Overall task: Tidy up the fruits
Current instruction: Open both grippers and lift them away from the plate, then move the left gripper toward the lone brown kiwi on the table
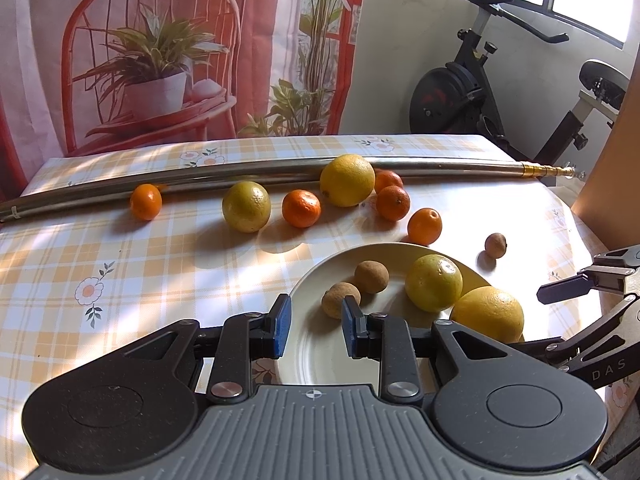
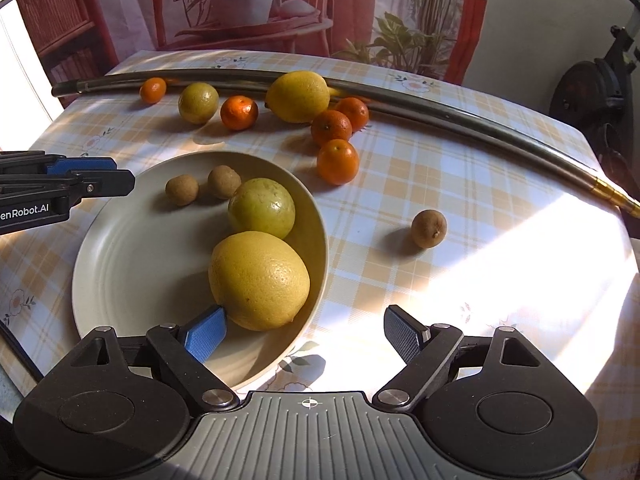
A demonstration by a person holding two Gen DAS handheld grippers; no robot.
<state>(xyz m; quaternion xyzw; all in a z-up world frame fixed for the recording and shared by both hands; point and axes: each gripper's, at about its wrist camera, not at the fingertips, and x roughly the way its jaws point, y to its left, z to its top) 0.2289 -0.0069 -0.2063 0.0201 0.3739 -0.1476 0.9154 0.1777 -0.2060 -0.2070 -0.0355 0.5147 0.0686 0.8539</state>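
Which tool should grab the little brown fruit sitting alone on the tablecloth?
Probably the right tool: it is open, and the brown fruit lies just ahead on its side. The left tool sits over the plate.

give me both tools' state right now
Left tool: open, holding nothing, above the plate.
Right tool: open wide, empty, beside the large yellow fruit.

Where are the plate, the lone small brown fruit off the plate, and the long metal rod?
plate (image 2: 132, 264), right wrist view, bare inner floor.
small brown fruit (image 2: 429, 229), right wrist view, its middle.
metal rod (image 1: 248, 174), left wrist view, mid-shaft.
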